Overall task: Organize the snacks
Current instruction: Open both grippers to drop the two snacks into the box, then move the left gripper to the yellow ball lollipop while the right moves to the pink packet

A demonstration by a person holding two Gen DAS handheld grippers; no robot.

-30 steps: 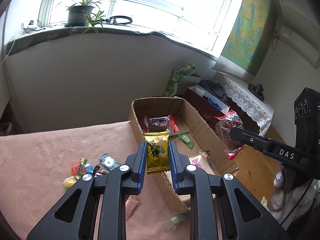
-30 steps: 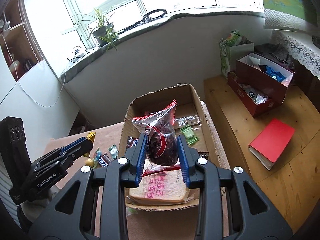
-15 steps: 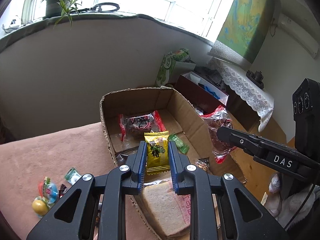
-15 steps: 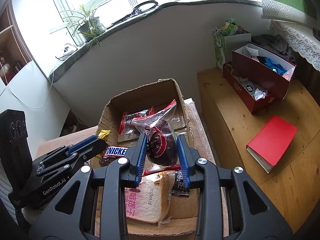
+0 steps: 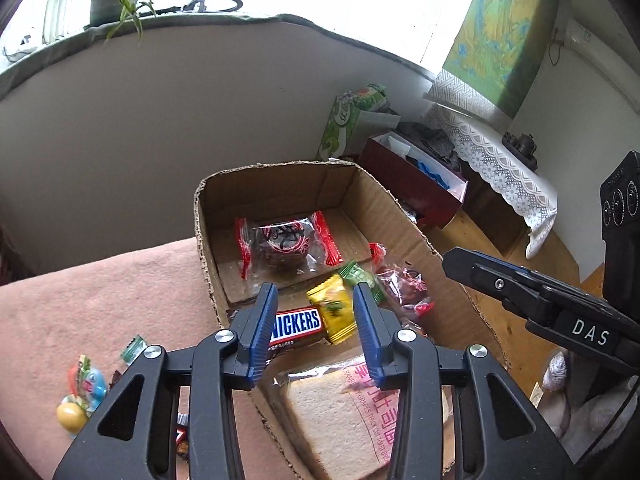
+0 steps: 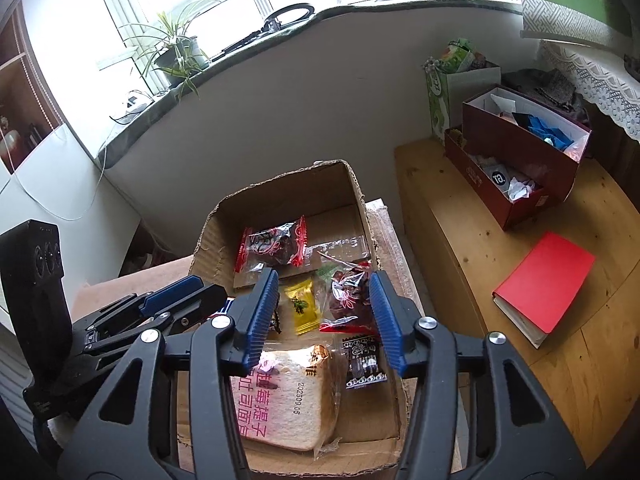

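Both the left claw [image 5: 315, 312] and right claw [image 6: 323, 308] are now hanging open, having just dropped the yellow packet [image 5: 333, 313] and red-wrapped snack [image 6: 349, 300] into the cardboard box [image 5: 204, 240], leaving loose sweets [image 5: 82, 390] still waiting.

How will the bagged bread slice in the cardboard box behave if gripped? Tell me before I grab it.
The bread slice looks soft, so shut fingers would probably dent it. Its clear wrapper seems loose and glossy, likely slippery and crinkly. It lies flat in the cardboard box, so it should not roll.
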